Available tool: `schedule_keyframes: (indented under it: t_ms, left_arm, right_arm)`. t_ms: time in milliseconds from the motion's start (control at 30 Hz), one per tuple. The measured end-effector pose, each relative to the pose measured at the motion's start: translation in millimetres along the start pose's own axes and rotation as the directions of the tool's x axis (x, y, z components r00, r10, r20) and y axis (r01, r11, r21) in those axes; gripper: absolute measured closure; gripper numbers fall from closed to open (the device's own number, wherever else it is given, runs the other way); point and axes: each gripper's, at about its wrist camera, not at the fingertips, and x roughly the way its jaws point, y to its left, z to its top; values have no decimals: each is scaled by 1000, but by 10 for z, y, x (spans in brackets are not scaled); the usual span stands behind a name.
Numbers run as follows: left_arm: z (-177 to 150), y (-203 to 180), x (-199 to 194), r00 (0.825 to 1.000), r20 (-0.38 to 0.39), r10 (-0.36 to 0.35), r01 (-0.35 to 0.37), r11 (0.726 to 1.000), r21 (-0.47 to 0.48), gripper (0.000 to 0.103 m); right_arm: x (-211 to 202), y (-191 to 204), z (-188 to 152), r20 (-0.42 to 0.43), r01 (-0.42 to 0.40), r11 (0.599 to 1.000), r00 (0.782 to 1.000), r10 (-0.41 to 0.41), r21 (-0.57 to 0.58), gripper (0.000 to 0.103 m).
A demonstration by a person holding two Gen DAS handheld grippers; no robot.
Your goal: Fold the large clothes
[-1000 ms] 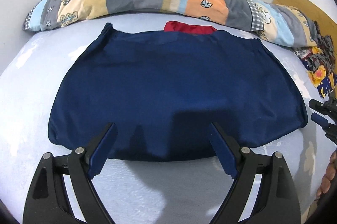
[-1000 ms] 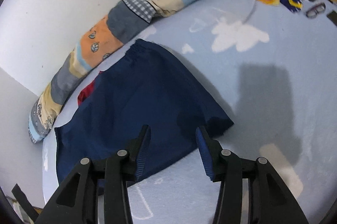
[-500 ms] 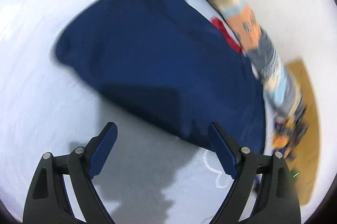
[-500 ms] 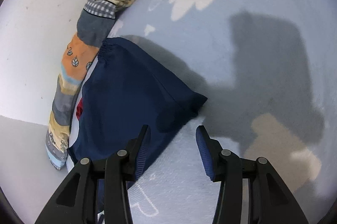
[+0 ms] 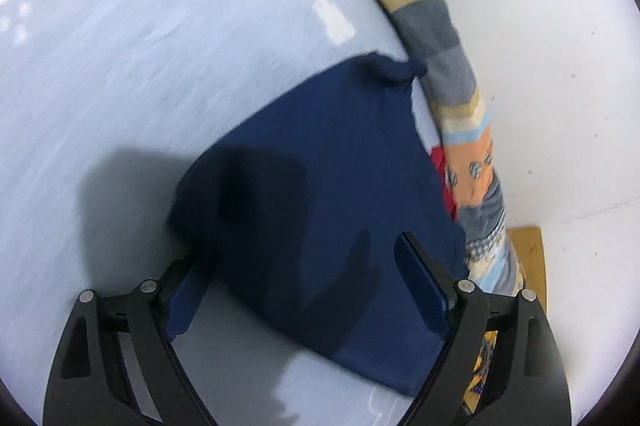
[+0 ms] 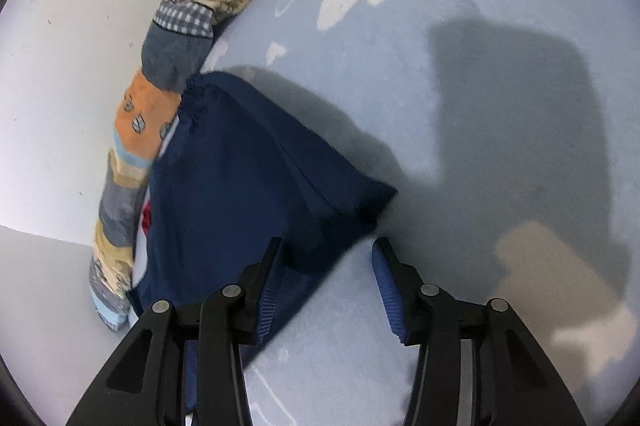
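Observation:
A navy blue garment (image 5: pixel 320 186) lies flat on a pale blue bed sheet (image 5: pixel 160 46). It also shows in the right wrist view (image 6: pixel 240 178). My left gripper (image 5: pixel 304 290) is open, its jaws spread over the garment's left bottom corner. My right gripper (image 6: pixel 326 286) is open, just above the garment's right bottom corner (image 6: pixel 372 202), with the cloth edge between its jaws. A red piece of cloth (image 5: pixel 442 170) peeks out from under the garment's far edge.
A long patchwork bolster (image 5: pixel 452 74) lies along the white wall behind the garment and shows in the right wrist view too (image 6: pixel 160 98). A wooden board (image 5: pixel 528 250) stands at the bed's far corner. The sheet (image 6: pixel 500 106) has white cloud prints.
Both grippers have swung outward and come down to the garment's bottom corners. The left one turned left over the left corner, the right one closed in on the right corner. Both stayed open.

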Motion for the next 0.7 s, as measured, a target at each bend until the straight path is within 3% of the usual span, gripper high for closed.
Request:
schedule_keyframes:
  t_ms: [100, 200, 233, 267, 300, 400, 500, 567, 700]
  left_arm:
    - [85, -27, 62, 997, 31, -68, 68, 998, -11, 0]
    - [100, -99, 72, 995, 72, -68, 69, 998, -3, 3]
    - [98, -109, 56, 994, 91, -59, 60, 998, 1, 37]
    - [107, -110, 38, 995, 96, -17, 16, 1000, 12, 71]
    - [142, -108, 85, 997, 77, 22, -24, 999, 31, 95]
    - [119, -198, 85, 992, 103, 66, -78, 991, 109, 95]
    - [47, -406, -28, 982, 161, 102, -137, 964, 226, 97]
    - [38, -394, -111, 983, 156, 97, -132, 964, 233, 97]
    - [-34, -384, -291, 981, 146, 127, -163, 949, 270, 97]
  right_arm:
    - [142, -70, 57, 10, -150, 988, 989, 150, 42, 55]
    - [236, -156, 108, 53, -270, 959, 963, 266, 88, 61]
    - [244, -129, 115, 50, -277, 957, 960, 274, 82, 66]
    - [250, -95, 127, 43, -284, 956, 959, 282, 72, 79]
    - [250, -72, 133, 33, -296, 953, 955, 294, 72, 87]
    - [140, 97, 130, 40, -254, 967, 966, 254, -11, 92]
    - [-39, 388, 67, 86, -131, 975, 985, 148, -182, 94]
    - [-149, 503, -6, 117, -75, 962, 987, 109, -263, 95]
    - [-400, 549, -104, 147, -42, 944, 985, 95, -329, 96]
